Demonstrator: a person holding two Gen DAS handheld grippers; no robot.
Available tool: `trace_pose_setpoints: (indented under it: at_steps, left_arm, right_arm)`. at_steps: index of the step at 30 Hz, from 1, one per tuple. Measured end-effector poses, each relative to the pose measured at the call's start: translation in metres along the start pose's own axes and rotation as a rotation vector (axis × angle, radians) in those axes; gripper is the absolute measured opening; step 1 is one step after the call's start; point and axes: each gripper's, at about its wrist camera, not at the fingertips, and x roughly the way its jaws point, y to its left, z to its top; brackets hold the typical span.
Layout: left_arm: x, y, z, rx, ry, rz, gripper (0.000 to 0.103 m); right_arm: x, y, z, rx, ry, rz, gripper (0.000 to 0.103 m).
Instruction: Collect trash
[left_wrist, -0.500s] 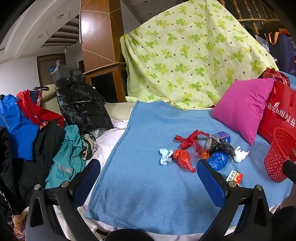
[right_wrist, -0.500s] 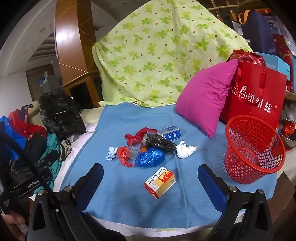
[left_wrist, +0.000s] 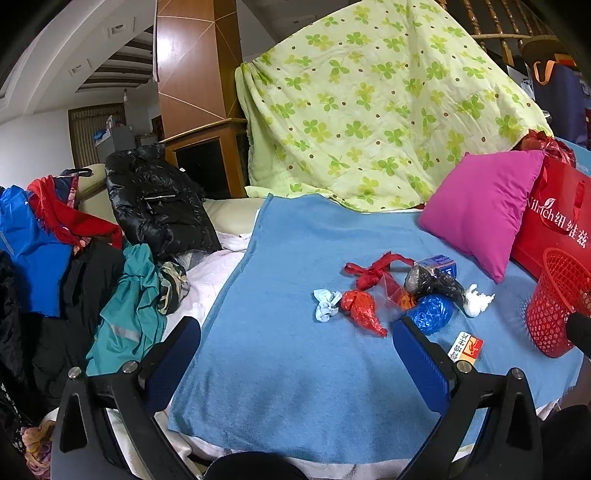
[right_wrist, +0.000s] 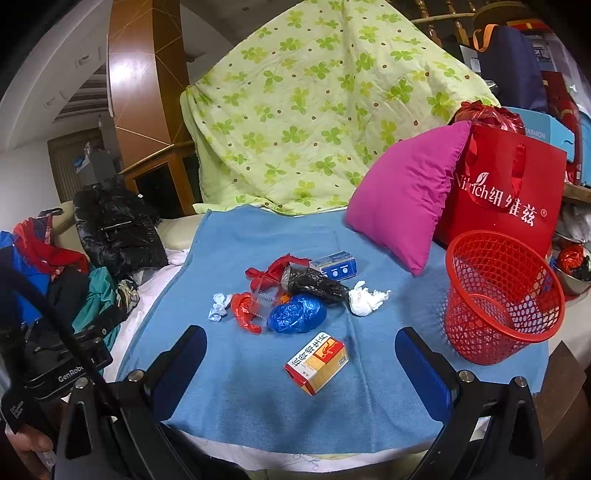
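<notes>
Hovering wide-jawed over scattered trash on the blue towel, nothing gripped yet.

Both the right gripper and left gripper are standing fully spread and empty. The medicine carton is lying at lower centre, its long axis running lower left to upper right; closing across its short sides looks best, then carrying it to the red mesh basket at right.

Counting what I can see on my blue towel:
Cardboard boxes: two, the orange-and-white box and the blue box
Crumpled tissues: two, a white wad and a pale blue wad
Plastic bags: four, blue, black, two red
Baskets: one red mesh basket
Pillows: one pink pillow
</notes>
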Motion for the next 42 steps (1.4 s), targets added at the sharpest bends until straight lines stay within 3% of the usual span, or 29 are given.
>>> trace_pose_setpoints:
  at_steps: [12, 26, 33, 42]
  left_arm:
    - [0.005, 0.003, -0.003, 0.003, 0.02, -0.002, 0.103]
    - [0.033, 0.014, -0.012, -0.034, 0.07, -0.005, 0.103]
    - [0.074, 0.028, -0.024, -0.044, 0.122, 0.029, 0.103]
    - [0.158, 0.047, -0.024, -0.066, 0.251, 0.051, 0.103]
  right_arm:
    - [0.001, 0.002, -0.001, 0.008, 0.008, 0.003, 0.103]
    - [0.029, 0.007, -0.005, 0.099, 0.12, 0.035, 0.103]
    - [0.068, 0.001, -0.019, 0.159, 0.174, 0.05, 0.103]
    - [0.153, -0.019, -0.038, 0.324, 0.326, 0.075, 0.103]
